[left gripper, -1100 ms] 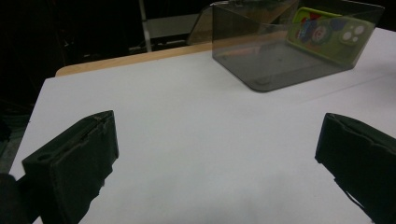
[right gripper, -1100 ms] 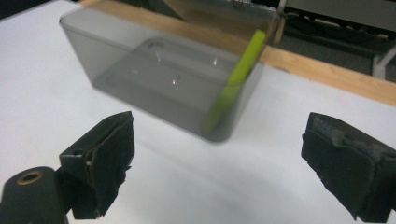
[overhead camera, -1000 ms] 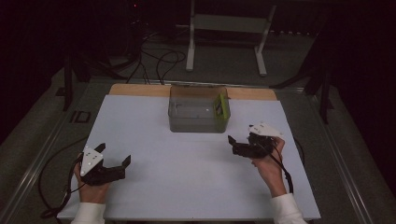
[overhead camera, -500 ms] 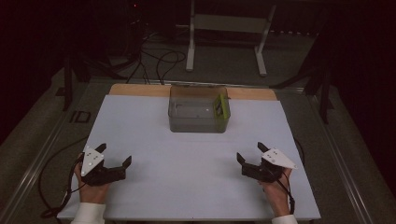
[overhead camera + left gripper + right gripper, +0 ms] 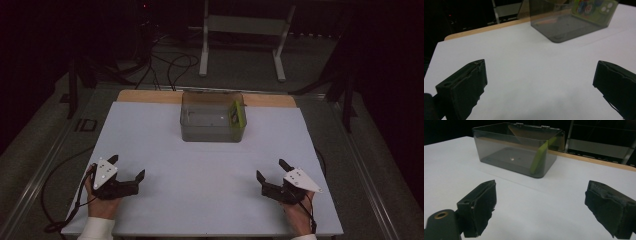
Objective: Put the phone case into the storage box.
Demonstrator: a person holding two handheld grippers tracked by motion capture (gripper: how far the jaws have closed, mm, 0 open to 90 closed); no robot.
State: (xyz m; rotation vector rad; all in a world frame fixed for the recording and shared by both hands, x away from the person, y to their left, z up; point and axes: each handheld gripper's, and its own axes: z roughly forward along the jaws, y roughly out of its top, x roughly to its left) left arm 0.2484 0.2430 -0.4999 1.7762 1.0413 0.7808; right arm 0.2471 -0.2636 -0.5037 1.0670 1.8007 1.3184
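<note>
Both tongs, left [image 5: 128, 169] and right [image 5: 270, 170], are held released near the smoky clear box [image 5: 212, 131], which should be approached squarely to lift out its upright green phone case [image 5: 237, 114].

Smoky grey box [image 5: 212, 125]; lime-green case [image 5: 236, 114], colourful print.

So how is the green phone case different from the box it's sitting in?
The phone case is bright green and opaque, while the box is smoky grey and see-through. The phone case is thin and flat and leans tilted against one end wall; the box is deep, open-topped and sits level on the table. The phone case is much smaller, filling just one end of the box. Both look like smooth plastic.
</note>
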